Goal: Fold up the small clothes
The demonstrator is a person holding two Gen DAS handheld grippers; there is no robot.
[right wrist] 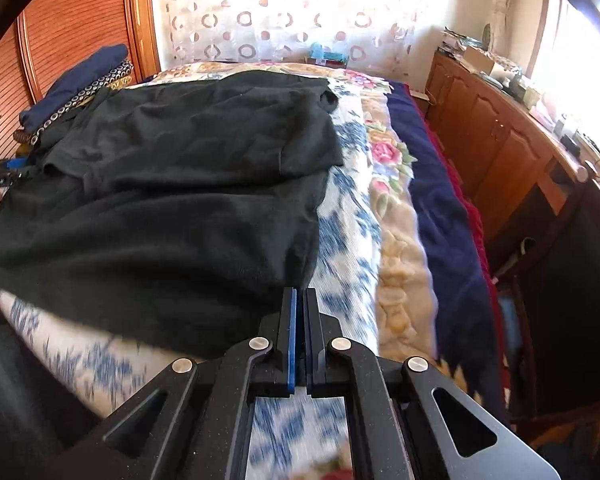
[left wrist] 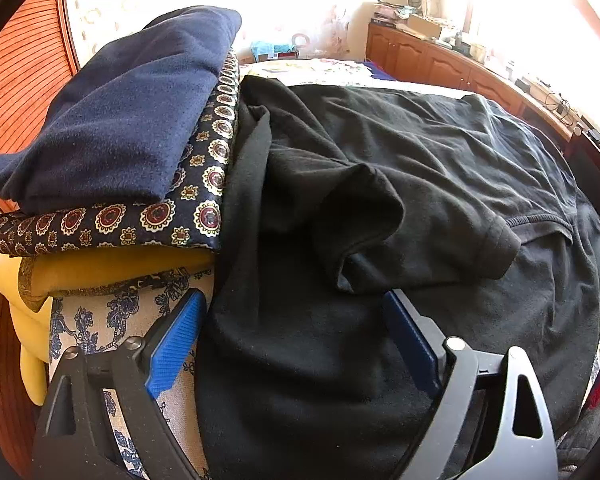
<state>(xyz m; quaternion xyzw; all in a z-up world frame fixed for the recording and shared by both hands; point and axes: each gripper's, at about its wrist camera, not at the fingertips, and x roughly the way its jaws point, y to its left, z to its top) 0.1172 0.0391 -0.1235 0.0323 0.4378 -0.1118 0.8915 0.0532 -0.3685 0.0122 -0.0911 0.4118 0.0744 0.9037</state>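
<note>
Left gripper (left wrist: 296,336) fingers spread wide, empty, over the shirt (left wrist: 380,184), ready to pinch; right gripper (right wrist: 300,320) fingers closed empty beside its hem.

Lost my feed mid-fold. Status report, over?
Left gripper open over black shirt, holding nothing. Right gripper shut, empty, at shirt's edge. Folded pile crowds shirt's left side.

A bed (right wrist: 352,216) with a blue-flowered cover carries a black shirt (right wrist: 172,200) spread across its middle, and at ten o'clock a stack of folded clothes (right wrist: 80,84) touching the shirt.
</note>
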